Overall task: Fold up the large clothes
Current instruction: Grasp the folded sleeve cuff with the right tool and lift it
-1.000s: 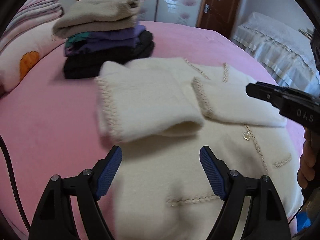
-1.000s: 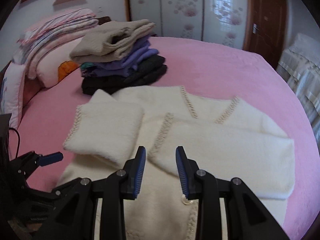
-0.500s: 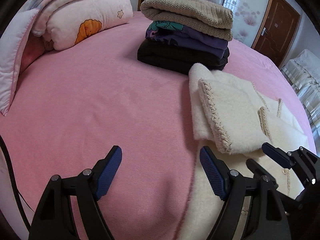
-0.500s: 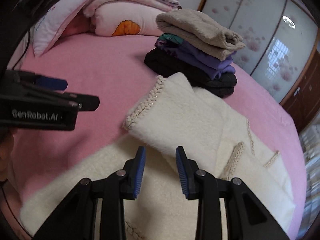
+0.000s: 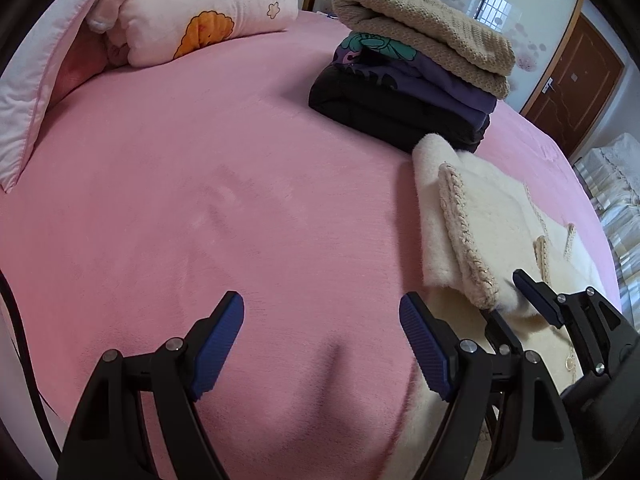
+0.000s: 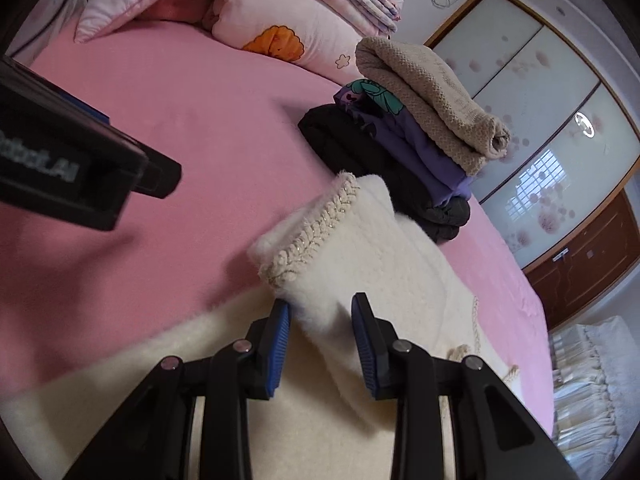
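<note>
1. Your white fleece cardigan (image 6: 384, 264) lies flat on the pink bed (image 5: 200, 200), just near of the stack of folded clothes (image 5: 416, 80), with a sleeve folded in across its body.
2. That folded sleeve (image 6: 340, 248) runs away from you toward the stack, its braided cuff (image 6: 308, 236) on the left edge.
3. Your right gripper (image 6: 320, 336) is the nearer one: its fingers stand partly apart, straddling the sleeve's near end without closing on it.
4. Your left gripper (image 5: 322, 344) hangs over bare bed, fingers wide and holding nothing; the cardigan's left edge lies just to its right.
5. Judged from this, the next fold means gripping the cardigan's near or left edge.
</note>
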`<state>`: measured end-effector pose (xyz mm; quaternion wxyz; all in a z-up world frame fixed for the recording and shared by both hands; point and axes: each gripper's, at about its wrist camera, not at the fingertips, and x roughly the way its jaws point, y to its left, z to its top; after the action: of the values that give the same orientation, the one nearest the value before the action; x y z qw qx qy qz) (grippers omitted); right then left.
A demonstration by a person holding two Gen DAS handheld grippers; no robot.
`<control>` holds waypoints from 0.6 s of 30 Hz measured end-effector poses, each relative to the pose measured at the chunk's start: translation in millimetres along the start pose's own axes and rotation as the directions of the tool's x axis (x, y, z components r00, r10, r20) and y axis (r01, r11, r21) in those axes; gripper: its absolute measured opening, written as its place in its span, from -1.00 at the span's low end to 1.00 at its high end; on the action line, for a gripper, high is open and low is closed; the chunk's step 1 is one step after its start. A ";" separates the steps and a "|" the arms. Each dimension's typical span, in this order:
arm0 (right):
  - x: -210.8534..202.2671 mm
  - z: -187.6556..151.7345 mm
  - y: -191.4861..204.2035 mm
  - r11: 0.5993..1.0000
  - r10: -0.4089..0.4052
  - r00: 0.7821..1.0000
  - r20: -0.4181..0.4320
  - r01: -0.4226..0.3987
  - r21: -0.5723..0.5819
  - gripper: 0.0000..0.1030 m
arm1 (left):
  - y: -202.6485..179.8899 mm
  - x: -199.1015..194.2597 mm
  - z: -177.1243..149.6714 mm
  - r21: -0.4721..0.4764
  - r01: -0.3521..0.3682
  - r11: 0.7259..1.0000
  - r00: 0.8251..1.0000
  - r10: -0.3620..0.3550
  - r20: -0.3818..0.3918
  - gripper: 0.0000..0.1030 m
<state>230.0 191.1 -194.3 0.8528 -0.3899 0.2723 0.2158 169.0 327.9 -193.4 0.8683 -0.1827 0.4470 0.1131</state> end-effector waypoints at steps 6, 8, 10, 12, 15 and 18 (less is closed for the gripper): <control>-11.5 5.4 -34.8 0.991 0.031 0.999 0.034 -0.035 0.127 -0.82 | -6.3 3.0 1.0 0.007 0.014 1.000 1.000 -0.014 -0.006 0.53; -22.2 4.6 -72.7 0.965 0.049 0.997 0.058 -0.062 0.254 -0.82 | -12.9 2.5 2.2 0.020 0.026 0.999 1.000 -0.026 -0.007 0.53; -32.9 -1.8 -115.4 0.925 0.036 0.997 0.068 -0.059 0.375 -0.83 | -23.4 0.7 4.2 0.046 0.040 0.998 0.999 -0.040 0.001 0.53; -41.7 -15.1 -157.5 0.874 0.028 0.998 0.063 -0.055 0.482 -0.83 | -35.8 -1.7 5.8 0.074 0.052 0.996 0.999 -0.053 0.013 0.53; -45.7 -50.8 -209.4 0.778 0.044 0.999 0.011 -0.041 0.627 -0.83 | -54.0 -3.9 7.3 0.106 0.066 0.992 0.997 -0.069 0.025 0.53; -34.9 -104.9 -239.1 0.674 0.087 0.993 -0.084 0.004 0.739 -0.80 | -68.8 -1.7 5.8 0.124 0.084 0.989 0.996 -0.087 0.017 0.53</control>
<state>311.3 -40.6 -98.7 0.9157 -0.0181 0.3925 0.0847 197.0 267.9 -174.0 0.8869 -0.1463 0.4354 0.0500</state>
